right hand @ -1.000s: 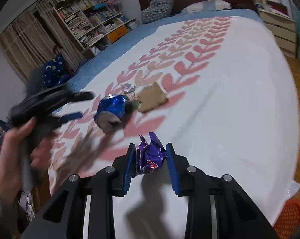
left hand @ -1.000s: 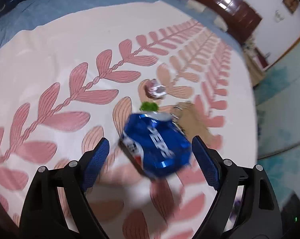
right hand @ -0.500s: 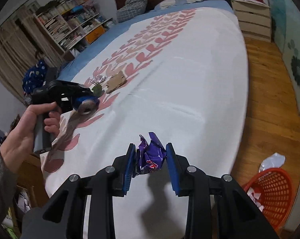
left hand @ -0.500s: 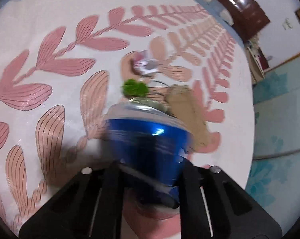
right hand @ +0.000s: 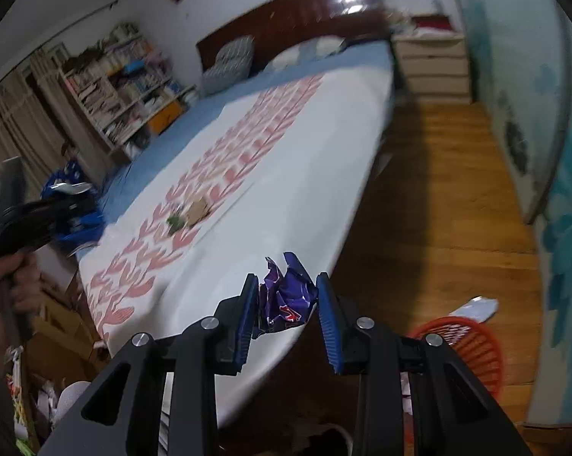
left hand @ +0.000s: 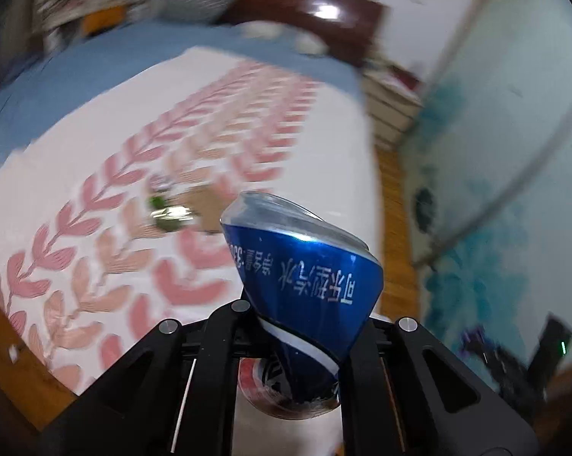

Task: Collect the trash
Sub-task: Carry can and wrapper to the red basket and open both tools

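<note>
Lifted clear of the bed since a second ago: crushed blue can clenched in left hand-held gripper, purple wrapper grasped in right hand-held gripper; red basket nearer the right, lower right.

A bed with a white, pink-leaf coverlet fills the room, its dark headboard behind. A bookshelf stands left, and what looks like a drawer chest right, on wooden floor.
</note>
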Demonstrator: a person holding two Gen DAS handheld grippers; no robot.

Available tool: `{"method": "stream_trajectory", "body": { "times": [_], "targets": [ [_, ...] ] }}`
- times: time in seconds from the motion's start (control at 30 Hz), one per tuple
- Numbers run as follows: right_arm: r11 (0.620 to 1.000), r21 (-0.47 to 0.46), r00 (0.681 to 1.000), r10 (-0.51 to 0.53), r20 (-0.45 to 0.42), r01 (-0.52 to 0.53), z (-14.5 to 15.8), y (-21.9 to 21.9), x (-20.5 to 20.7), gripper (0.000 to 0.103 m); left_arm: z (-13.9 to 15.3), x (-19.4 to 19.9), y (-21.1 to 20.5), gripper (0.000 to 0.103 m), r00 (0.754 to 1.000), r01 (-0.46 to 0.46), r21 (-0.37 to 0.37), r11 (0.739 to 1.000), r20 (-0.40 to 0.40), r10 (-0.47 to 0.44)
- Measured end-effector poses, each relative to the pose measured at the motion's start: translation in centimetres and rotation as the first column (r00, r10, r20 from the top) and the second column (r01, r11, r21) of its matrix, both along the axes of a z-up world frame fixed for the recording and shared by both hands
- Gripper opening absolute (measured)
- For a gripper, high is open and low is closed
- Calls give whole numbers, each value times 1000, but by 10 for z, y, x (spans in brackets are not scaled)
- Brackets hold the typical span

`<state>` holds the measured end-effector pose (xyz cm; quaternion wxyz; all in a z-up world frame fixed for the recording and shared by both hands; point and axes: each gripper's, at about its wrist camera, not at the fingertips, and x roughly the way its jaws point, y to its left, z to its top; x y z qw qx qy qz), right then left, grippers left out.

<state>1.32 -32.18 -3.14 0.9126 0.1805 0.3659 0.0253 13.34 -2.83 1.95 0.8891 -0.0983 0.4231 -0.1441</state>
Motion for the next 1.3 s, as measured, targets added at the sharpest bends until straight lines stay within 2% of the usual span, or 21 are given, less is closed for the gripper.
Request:
{"method": "stream_trajectory", "body": {
  "times": [0.13, 0.23, 0.3, 0.33, 0.43, 0.5, 0.6, 0.67, 0.8, 1.0, 1.07, 1.1, 1.17, 1.2, 1.23, 1.3],
  "targets": [
    [992, -15, 992, -126, 11, 126, 9, -67, -53, 32, 19, -38, -80, 8, 985, 174, -21, 985, 22, -173],
    [976, -24, 975, -217, -39, 216, -6, -115, -89, 32, 9, -60, -156, 8, 945, 327, -38, 944, 4, -327],
    [967, -17, 964, -255, -73, 255, -24, -138, -112, 32, -11, -66, -191, 8, 919, 392, -43, 919, -22, -393],
    [962, -12, 957, -273, -100, 273, -36, -149, -125, 32, -29, -67, -214, 8, 903, 422, -53, 905, -60, -425],
    [947, 12, 934, -313, -175, 320, -76, -175, -158, 32, -88, -66, -267, 8, 857, 480, -63, 875, -180, -483],
    [938, 35, 917, -328, -227, 344, -104, -187, -172, 32, -135, -63, -299, 8, 825, 507, -32, 862, -271, -495],
    [933, 53, 897, -325, -298, 356, -141, -198, -181, 32, -180, -57, -322, 8, 795, 531, 2, 847, -347, -497],
    [936, 61, 893, -311, -324, 348, -160, -190, -175, 32, -206, -53, -332, 8, 773, 539, -1, 842, -397, -495],
    [948, 59, 891, -271, -365, 313, -183, -174, -147, 32, -235, -46, -345, 8, 745, 542, -8, 840, -457, -485],
    [961, 63, 900, -226, -372, 268, -191, -161, -114, 33, -248, -50, -354, 8, 738, 542, -13, 840, -470, -483],
    [957, 74, 900, -235, -367, 280, -191, -164, -109, 36, -248, -53, -358, 9, 734, 557, -8, 830, -464, -497],
    [953, 80, 901, -246, -358, 292, -189, -167, -108, 40, -246, -54, -360, 13, 729, 568, -3, 823, -462, -505],
    [942, 98, 904, -273, -328, 320, -181, -174, -109, 48, -244, -54, -359, 36, 730, 570, 1, 822, -459, -506],
    [940, 98, 904, -279, -323, 326, -178, -176, -109, 56, -240, -52, -355, 59, 743, 554, -2, 833, -450, -495],
    [940, 98, 904, -281, -321, 327, -176, -177, -109, 63, -238, -51, -354, 67, 755, 539, -10, 842, -437, -489],
    [941, 92, 905, -283, -318, 326, -171, -181, -110, 63, -232, -49, -347, 67, 768, 524, -33, 851, -415, -488]
  ]
}}
